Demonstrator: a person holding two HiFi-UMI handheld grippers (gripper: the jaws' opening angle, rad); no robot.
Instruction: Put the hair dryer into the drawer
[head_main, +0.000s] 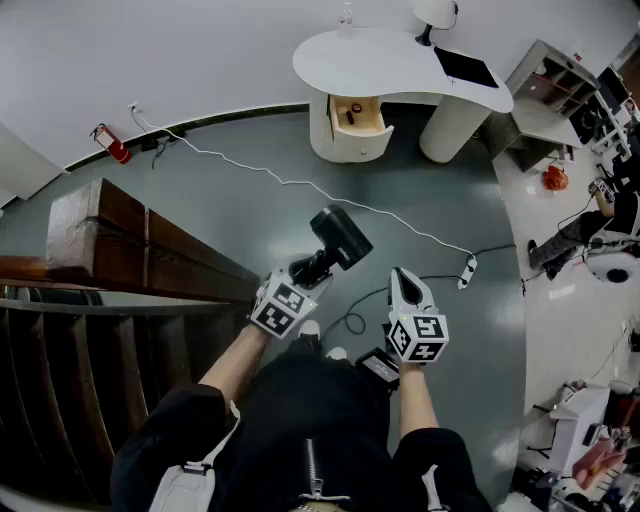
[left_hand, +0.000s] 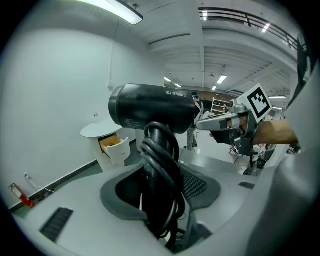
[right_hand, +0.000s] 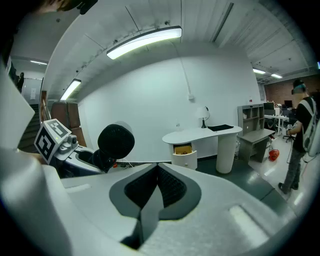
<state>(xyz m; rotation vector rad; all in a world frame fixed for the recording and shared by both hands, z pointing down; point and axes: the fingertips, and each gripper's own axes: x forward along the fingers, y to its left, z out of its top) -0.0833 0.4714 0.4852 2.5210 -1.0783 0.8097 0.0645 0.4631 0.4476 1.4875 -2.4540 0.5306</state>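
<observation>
Grey floor (head_main: 230, 200) fills most of head view. White table (head_main: 400, 60) at 12–1 o'clock, well apart from the person. Drawer (head_main: 358, 115) under tabletop, pulled open. Hair dryer (head_main: 340, 238) near frame centre, up off floor, not in drawer, barrel pts to 1 o'clock. Left tool (head_main: 303, 272) clenched on dryer handle, w/ black cord (left_hand: 165, 170) wound round handle. Right tool (head_main: 402, 280) at 3 o'clock of left tool, pads together, nothing betw them.
</observation>
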